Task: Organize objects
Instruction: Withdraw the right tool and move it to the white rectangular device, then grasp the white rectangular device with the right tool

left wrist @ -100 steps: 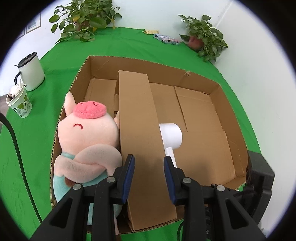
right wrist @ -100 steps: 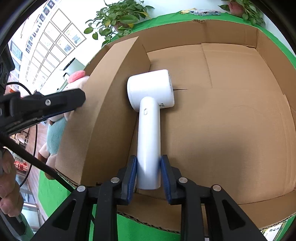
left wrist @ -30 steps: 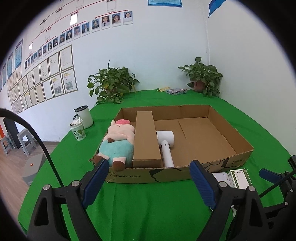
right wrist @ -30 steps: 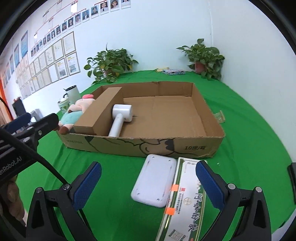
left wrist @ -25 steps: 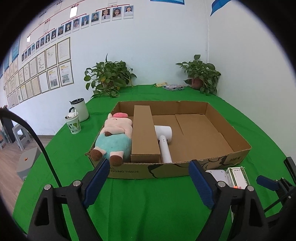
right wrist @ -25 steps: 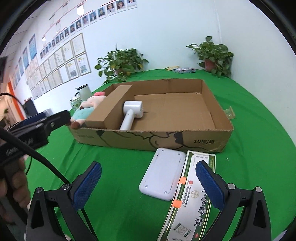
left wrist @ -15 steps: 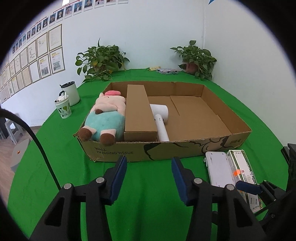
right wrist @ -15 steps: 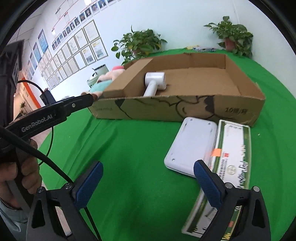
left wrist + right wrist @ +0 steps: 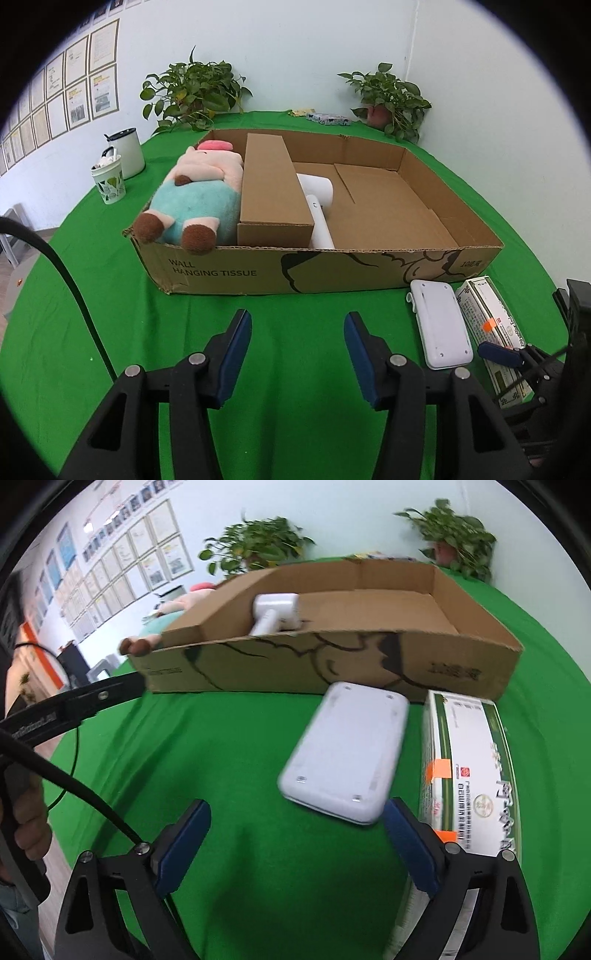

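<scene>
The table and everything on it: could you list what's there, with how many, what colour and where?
Table: 1, green cloth, under it all.
Box: 1, brown cardboard, open, mid-table.
Plush pig: 1, pink and teal, left end of the box.
Carton: 1, brown, long, in the box beside the pig.
Hair dryer: 1, white, in the box right of the carton.
White case: 1, flat, on the cloth in front of the box.
Green-white pack: 1, right of the case.
Plants: 2, green, far edge.
Kettle: 1, white, far left.
Cup: 1, white-green, by the kettle.
Left gripper: black with blue pads, open, empty.
Right gripper: same, open, near the case.
</scene>
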`<state>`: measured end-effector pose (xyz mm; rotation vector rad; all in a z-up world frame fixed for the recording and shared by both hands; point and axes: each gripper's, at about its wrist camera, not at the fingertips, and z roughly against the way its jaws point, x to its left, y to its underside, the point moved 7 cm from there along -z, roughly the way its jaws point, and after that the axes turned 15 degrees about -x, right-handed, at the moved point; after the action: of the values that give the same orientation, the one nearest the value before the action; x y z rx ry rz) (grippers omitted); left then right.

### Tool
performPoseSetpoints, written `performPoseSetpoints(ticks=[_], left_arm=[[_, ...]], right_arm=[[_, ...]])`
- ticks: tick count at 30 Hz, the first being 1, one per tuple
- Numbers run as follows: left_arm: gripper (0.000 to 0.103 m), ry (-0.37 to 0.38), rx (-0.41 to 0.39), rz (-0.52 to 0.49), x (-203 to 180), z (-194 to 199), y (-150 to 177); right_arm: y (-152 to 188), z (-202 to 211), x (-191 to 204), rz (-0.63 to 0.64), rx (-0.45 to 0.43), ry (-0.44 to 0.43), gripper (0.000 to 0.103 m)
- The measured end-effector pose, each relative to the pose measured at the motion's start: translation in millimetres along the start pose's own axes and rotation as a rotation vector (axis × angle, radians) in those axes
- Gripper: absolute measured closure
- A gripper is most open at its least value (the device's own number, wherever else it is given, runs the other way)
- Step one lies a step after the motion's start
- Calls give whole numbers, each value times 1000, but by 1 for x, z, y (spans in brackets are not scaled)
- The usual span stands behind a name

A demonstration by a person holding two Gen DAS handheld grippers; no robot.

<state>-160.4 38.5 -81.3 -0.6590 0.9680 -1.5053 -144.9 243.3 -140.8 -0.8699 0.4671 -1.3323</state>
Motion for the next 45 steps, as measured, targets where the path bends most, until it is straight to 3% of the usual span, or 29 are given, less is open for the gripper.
performPoseSetpoints(ticks=[3,7,15,16,18,19,26,31,32,34,35,39,45], left_arm=[[52,17,11,8,-2,-3,0],[44,35,29,12,-1,-6,1],[39,37,50,30,6,-11,4],[39,36,53,31,7,-12,5],[39,36,60,32,8,-13,7],[39,37,62,33,8,-14,7],[39,94,109,72,3,-19,16],[39,267,242,190,-12,-27,37],[39,319,280,224,-18,-28,42],[39,382,328,243,-31,-31,51],[39,407,350,238,-39,-31,55],[39,504,413,249,-68,-26,70],[41,553,436,348,-72,-23,78]], right_arm=[[-6,-7,-1,2,10,0,0],[-17,-26,11,45,29,15,0],[-27,-55,-8,33,61,167,1],[-26,-55,-7,35,58,166,3],[-24,-54,-5,57,57,176,26],[-23,-53,-5,70,53,184,28],[-5,-25,10,61,48,104,36],[18,6,28,60,45,17,36],[21,12,31,65,34,1,36],[22,23,36,94,-4,-21,21],[22,28,37,108,-23,-23,0],[24,34,44,144,-21,-56,0],[30,36,40,123,-14,-44,1]])
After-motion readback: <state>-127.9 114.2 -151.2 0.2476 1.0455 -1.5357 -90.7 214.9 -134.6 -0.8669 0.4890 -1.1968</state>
